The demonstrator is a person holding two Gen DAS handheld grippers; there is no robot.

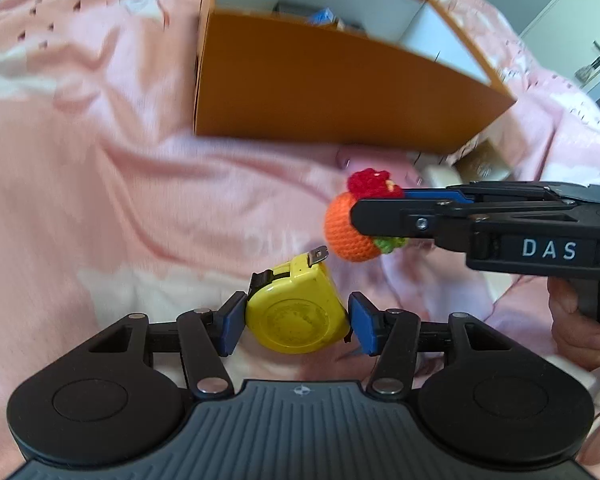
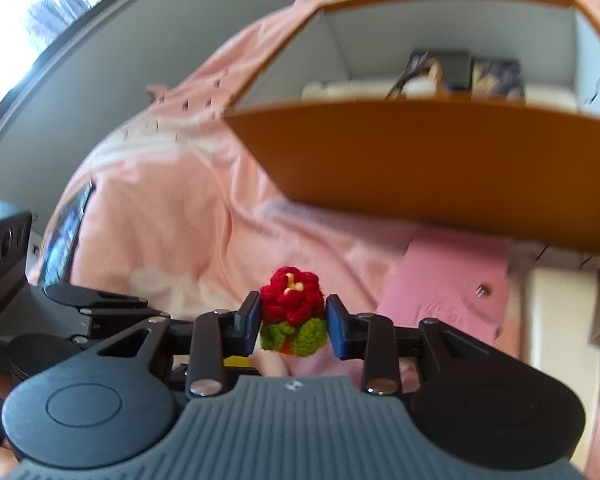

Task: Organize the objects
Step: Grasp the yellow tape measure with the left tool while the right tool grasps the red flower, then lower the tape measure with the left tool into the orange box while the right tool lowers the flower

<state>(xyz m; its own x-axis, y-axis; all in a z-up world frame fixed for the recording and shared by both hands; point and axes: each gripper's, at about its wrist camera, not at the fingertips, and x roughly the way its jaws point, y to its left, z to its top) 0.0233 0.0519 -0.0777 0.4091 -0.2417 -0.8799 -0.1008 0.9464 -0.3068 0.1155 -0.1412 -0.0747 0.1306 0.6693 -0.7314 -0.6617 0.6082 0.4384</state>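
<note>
A yellow tape measure [image 1: 296,316] sits between the blue pads of my left gripper [image 1: 296,320], which is shut on its two sides, its metal tip pointing up and away. My right gripper [image 1: 376,206] comes in from the right, shut on a crocheted toy [image 1: 346,232] with an orange ball body, a red flower and green leaves. In the right wrist view the toy [image 2: 294,312] fills the gap of the right gripper [image 2: 294,320], flower facing up. An open orange box [image 1: 320,92] with white inner walls stands beyond both grippers on the bed.
A rumpled pink bedcover [image 1: 120,160] lies under everything. The orange box [image 2: 420,168] holds several small items [image 2: 440,64]. A pink flat pouch [image 2: 452,280] and a small cardboard box [image 1: 484,160] lie by its near corner. A dark screen device [image 2: 66,232] rests at far left.
</note>
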